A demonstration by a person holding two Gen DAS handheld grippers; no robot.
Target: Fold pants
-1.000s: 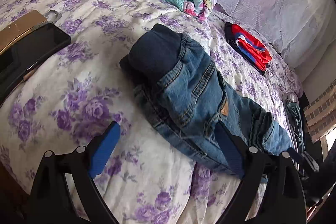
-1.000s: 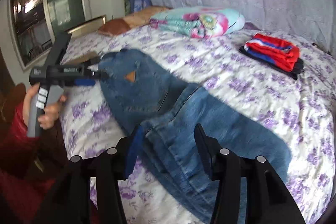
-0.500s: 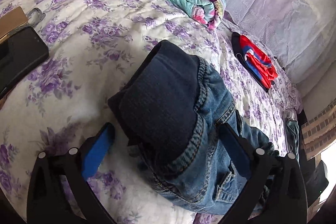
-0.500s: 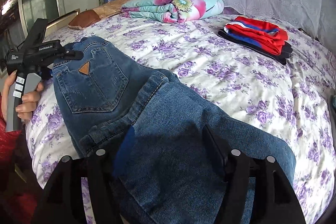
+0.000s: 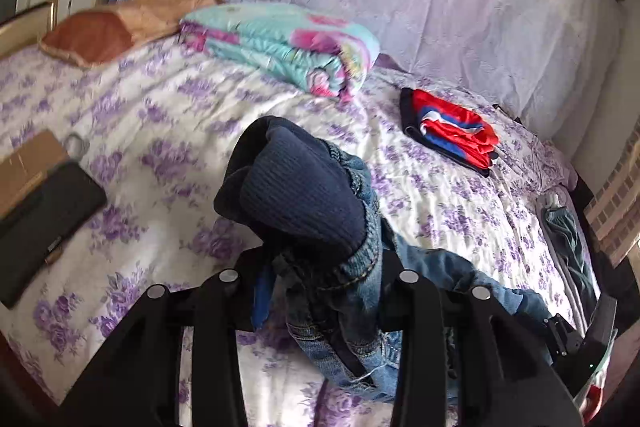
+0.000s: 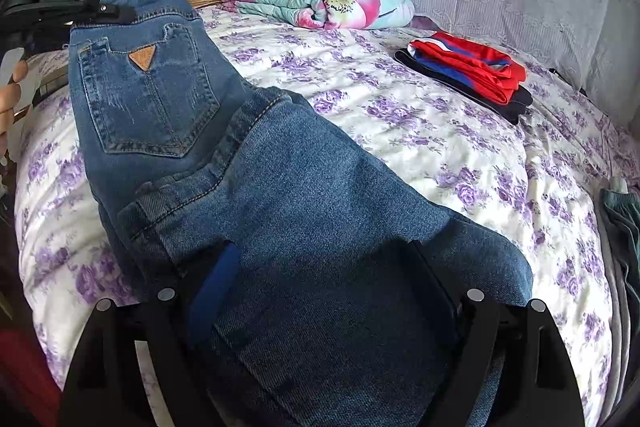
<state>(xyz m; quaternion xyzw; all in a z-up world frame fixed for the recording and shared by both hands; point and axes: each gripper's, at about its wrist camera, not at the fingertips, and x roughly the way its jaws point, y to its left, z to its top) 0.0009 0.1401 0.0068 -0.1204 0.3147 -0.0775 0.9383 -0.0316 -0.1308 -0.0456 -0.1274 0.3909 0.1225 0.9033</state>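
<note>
Hiding right gripper (image 6: 320, 287) fingertips: jeans (image 6: 280, 195) folds.

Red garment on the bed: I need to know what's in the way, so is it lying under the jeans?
No, the red garment lies apart from the jeans, with bare floral bedspread between them.
</note>
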